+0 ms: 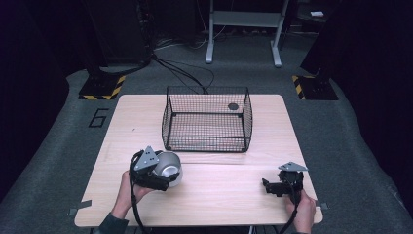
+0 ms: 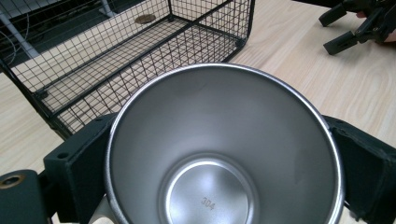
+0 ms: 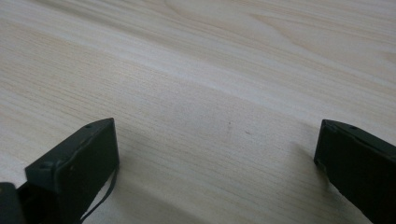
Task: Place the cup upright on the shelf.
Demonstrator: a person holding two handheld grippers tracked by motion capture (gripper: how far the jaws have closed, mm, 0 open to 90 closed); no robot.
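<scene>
Left tongs (image 1: 163, 181) are pinching a stainless steel cup (image 1: 169, 165) across its walls, one black jaw on each side, over the near-left part of the worktop (image 1: 219, 195). In the left gripper view the cup (image 2: 224, 149) is showing its open mouth and bare inside to the camera, so it is riding tilted on its side, not upright.

Right tongs (image 1: 272, 186) are resting spread near the worktop's near-right edge, holding nothing; the right gripper view is showing pale wood grain between the two jaws.

The wire basket (image 1: 207, 119) is standing mid-worktop, just beyond the cup, top open.

Judgement: the step looks like carrying the cup into the basket. To do it well, lift enough to clear the near rim, keep the squeeze even because the smooth steel wall could slip, and lower it close to the mesh floor before letting go.

Writing: "304" stamped (image 2: 208, 202) on the cup's inside bottom. A large "6" (image 1: 99, 117) is marked on the grey floor left of the worktop.
</scene>
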